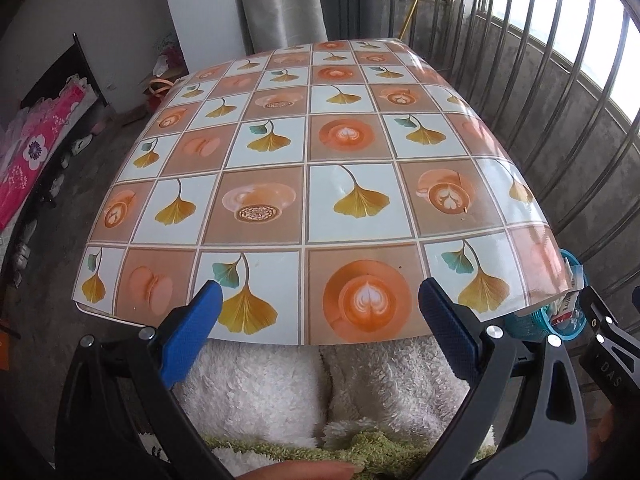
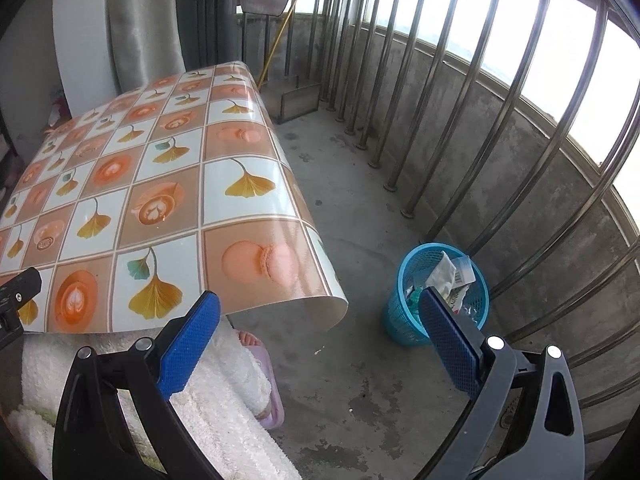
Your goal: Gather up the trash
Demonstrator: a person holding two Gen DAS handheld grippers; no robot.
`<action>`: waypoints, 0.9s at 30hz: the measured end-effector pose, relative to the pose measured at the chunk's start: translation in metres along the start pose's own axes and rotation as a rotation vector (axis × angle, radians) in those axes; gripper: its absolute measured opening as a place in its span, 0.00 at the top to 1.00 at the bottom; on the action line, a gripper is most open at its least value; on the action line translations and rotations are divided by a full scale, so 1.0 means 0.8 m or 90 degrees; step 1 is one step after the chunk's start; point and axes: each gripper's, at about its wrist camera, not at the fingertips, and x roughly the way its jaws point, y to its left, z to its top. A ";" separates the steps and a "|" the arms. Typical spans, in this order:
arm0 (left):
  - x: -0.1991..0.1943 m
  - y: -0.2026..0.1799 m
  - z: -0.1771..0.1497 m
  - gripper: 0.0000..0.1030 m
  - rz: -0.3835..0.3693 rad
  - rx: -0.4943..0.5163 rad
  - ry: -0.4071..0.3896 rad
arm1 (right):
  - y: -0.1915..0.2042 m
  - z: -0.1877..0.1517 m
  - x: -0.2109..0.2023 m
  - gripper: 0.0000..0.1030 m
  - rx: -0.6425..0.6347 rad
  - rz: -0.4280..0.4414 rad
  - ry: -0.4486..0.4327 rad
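Note:
A blue mesh waste basket [image 2: 400, 312] stands on the concrete floor beside the table's near right corner, with several crumpled wrappers and paper scraps [image 2: 450, 276] inside. In the left wrist view only part of the basket [image 1: 532, 322] shows past the tablecloth's corner. My right gripper [image 2: 320, 300] is open and empty, hovering above the floor between table and basket. My left gripper [image 1: 320, 292] is open and empty over the near edge of the table [image 1: 280, 152], whose patterned cloth carries no trash that I can see.
A steel railing [image 2: 460, 128] on a low concrete wall runs along the right. A person's legs in white fleece [image 1: 280, 392] and a slippered foot [image 2: 260, 356] sit under the table's near edge. Clutter and pink bedding [image 1: 36, 152] lie at the far left.

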 end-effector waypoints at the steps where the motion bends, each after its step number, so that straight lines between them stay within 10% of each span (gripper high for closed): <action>1: -0.001 -0.002 0.000 0.08 0.000 0.003 -0.002 | -0.004 -0.001 0.000 0.06 0.003 -0.003 0.002; 27: -0.015 -0.018 -0.002 0.08 -0.007 0.035 -0.027 | -0.003 0.008 -0.014 0.06 -0.012 0.005 -0.027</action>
